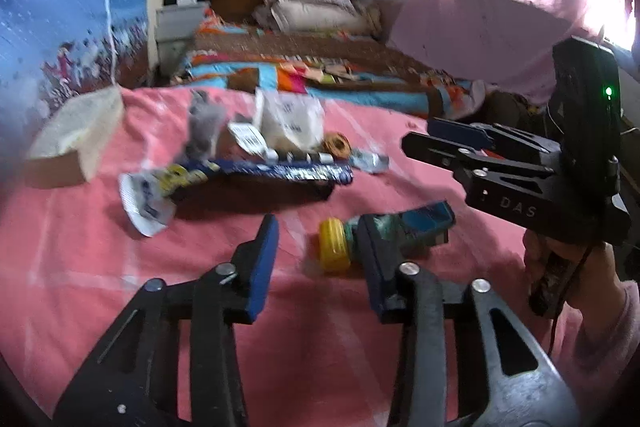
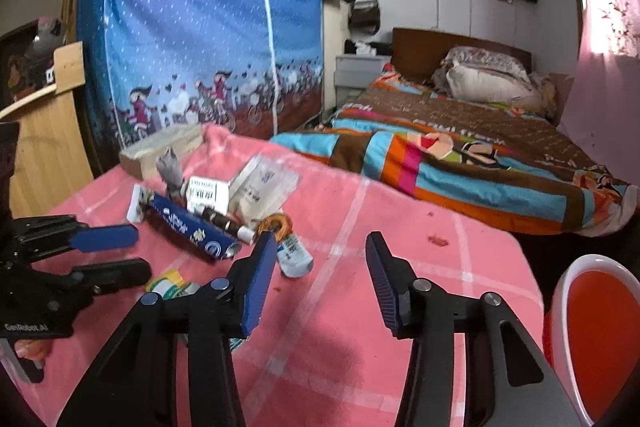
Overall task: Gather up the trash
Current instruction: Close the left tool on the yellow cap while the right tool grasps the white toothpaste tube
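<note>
Your left gripper (image 1: 324, 255) and right gripper (image 2: 320, 275), both part-open and empty, hang over the pink cloth (image 2: 360, 339), its trash heaped at eleven o'clock: blue box (image 2: 188, 227), white packet (image 2: 262, 191), yellow-capped tube (image 1: 384, 235); red bin (image 2: 600, 331) at four o'clock.

A heap of trash (image 2: 224, 211) lay on the table (image 2: 360, 307), with a box (image 2: 160, 147) behind it at the far left corner. A bin (image 2: 596, 331) stood off the table's right edge. Beyond the table lay a bed (image 2: 460, 147).
</note>
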`<state>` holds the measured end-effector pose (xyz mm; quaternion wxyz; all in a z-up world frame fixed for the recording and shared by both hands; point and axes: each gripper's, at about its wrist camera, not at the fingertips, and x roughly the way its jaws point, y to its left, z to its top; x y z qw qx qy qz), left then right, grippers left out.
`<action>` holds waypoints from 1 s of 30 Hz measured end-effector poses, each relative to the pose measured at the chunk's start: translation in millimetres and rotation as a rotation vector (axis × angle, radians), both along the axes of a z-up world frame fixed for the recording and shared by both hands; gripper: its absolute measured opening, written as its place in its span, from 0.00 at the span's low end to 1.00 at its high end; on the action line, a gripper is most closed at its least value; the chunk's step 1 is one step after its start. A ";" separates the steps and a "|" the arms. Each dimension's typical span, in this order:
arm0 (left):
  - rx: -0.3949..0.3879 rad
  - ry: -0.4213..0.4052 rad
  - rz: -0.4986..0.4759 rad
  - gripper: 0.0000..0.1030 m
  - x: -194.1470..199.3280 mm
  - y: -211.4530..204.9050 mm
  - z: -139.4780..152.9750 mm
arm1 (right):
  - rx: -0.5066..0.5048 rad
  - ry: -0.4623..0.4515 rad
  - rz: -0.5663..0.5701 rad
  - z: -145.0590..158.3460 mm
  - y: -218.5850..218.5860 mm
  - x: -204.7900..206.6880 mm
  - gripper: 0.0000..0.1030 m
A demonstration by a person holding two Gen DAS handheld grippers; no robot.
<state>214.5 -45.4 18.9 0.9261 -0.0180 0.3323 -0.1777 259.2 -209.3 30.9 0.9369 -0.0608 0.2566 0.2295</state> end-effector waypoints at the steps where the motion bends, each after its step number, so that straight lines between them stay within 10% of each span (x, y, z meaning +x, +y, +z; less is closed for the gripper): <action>1: 0.004 0.016 -0.005 0.42 1.7 -1.9 -1.7 | -0.005 0.011 0.005 -0.7 1.8 1.4 0.41; 20: -0.068 0.127 0.041 0.22 22.1 7.7 -11.2 | -0.101 0.247 0.137 -22.2 32.9 53.3 0.38; 23: -0.086 0.131 0.060 0.21 23.9 9.9 -11.3 | -0.111 0.251 0.152 -23.5 33.4 50.7 0.22; 30: -0.099 0.122 0.092 0.21 19.1 11.6 -10.2 | -0.131 0.208 0.123 -21.4 25.8 37.6 0.21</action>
